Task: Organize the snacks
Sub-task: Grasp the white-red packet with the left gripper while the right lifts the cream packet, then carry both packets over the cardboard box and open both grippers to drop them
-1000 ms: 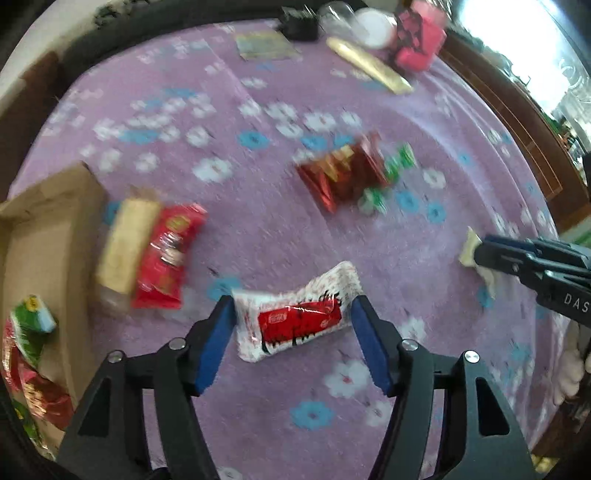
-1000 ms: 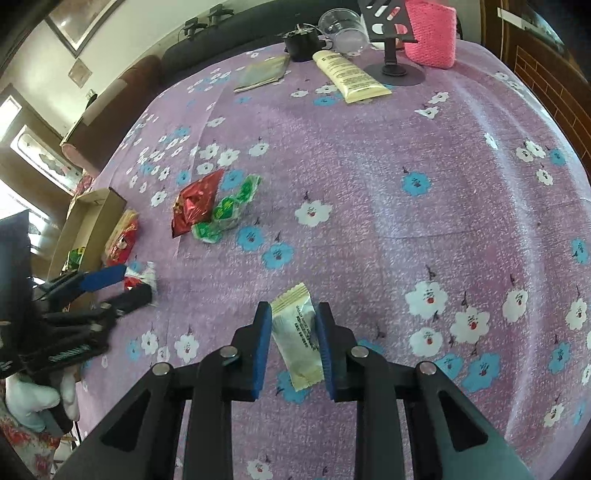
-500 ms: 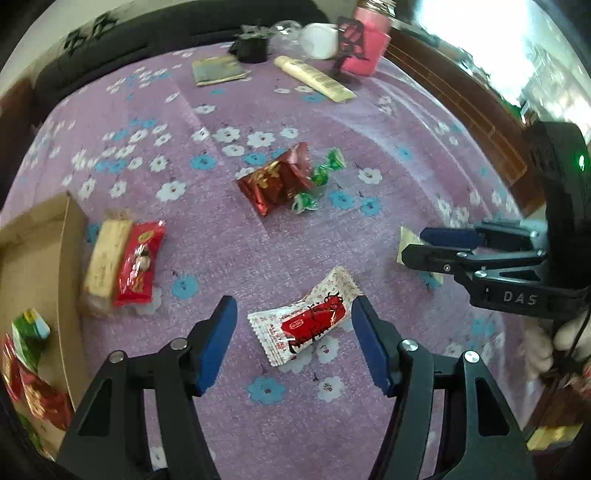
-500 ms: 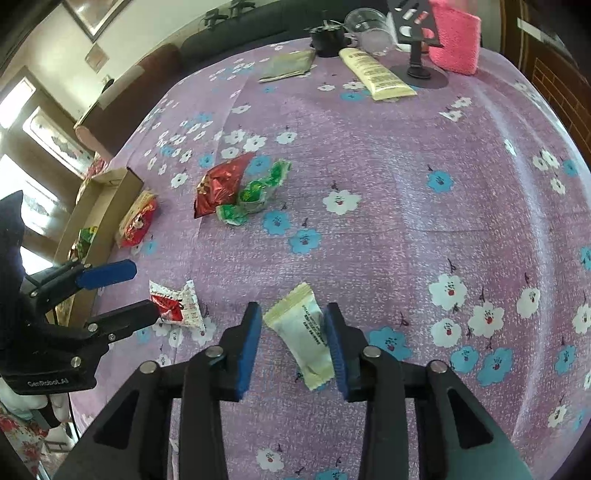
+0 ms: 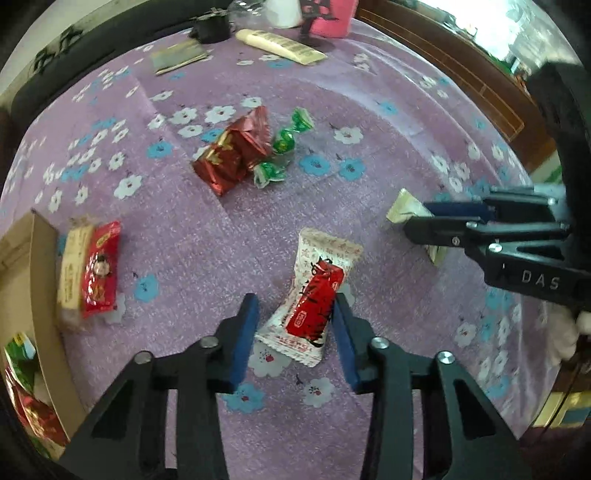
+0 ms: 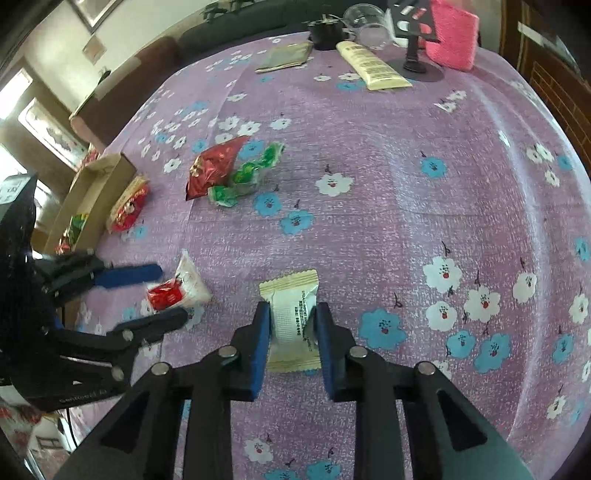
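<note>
The left tool (image 5: 295,325) pointed steeply down at the purple flowered cloth (image 5: 388,140) covering the counter, and its jaws were closing around a white and red snack packet (image 5: 314,299) that lay on the cloth. The right blue pad touched the packet's red side, while a gap showed between the left pad and the wrapper, so the packet was not yet clamped.

The right tool (image 6: 291,328) was clamped on a pale cream packet (image 6: 291,317), both blue pads pressed into its sides, the packet's far end sticking out beyond the fingertips.

Farther out on the cloth, a dark red foil packet (image 5: 236,151) lay touching 2 green wrapped candies (image 5: 280,151). Near the left edge, a red packet (image 5: 101,269) lay on a beige packet (image 5: 70,266), just beside a cardboard box (image 5: 37,302) holding more snacks in green and red wrappers.

At the far edge of the counter lay a cream tube (image 6: 373,66), a flat olive sachet (image 6: 284,55), a pink knitted item (image 6: 450,33), a black stand (image 6: 417,62) and a clear glass cup (image 6: 365,22).
</note>
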### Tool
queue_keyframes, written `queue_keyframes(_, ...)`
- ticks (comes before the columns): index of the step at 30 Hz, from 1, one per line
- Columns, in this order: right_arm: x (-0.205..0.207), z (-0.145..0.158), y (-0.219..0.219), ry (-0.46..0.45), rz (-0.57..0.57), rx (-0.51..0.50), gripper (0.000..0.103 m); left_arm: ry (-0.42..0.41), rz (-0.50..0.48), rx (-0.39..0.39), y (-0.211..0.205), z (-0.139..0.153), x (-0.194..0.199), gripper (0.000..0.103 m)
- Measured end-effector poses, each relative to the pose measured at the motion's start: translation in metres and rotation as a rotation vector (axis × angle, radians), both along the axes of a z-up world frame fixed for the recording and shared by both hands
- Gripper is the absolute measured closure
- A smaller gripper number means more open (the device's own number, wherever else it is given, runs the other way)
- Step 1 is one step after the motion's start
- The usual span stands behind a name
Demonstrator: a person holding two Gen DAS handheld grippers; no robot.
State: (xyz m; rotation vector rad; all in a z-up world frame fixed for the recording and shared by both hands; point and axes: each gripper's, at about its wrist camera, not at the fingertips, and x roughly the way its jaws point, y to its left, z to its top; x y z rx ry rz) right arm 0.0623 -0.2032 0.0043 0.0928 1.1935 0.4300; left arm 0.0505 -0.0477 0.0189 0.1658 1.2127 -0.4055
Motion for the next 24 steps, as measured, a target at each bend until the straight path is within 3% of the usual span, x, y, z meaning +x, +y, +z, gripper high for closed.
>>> queue_keyframes(7, -0.005, 0.006, -0.001, 0.01, -0.028, 0.022, 0.085, -0.02, 0.113, -0.051, 0.016, 0.008, -0.014, 0.067)
queue_keyframes(13, -0.017, 0.023, 0.015, -0.009, -0.011, 0.041, 0.085, -0.07, 0.245, -0.134, 0.049, 0.037, -0.036, 0.067)
queue_keyframes(17, -0.024, 0.036, 0.041, -0.02, 0.028, 0.068, 0.085, -0.102, 0.342, -0.195, 0.082, 0.057, -0.057, 0.067)
queue_keyframes(24, -0.034, 0.059, 0.118, -0.032, 0.157, 0.122, 0.086, -0.139, 0.542, -0.169, 0.169, 0.072, -0.099, 0.067)
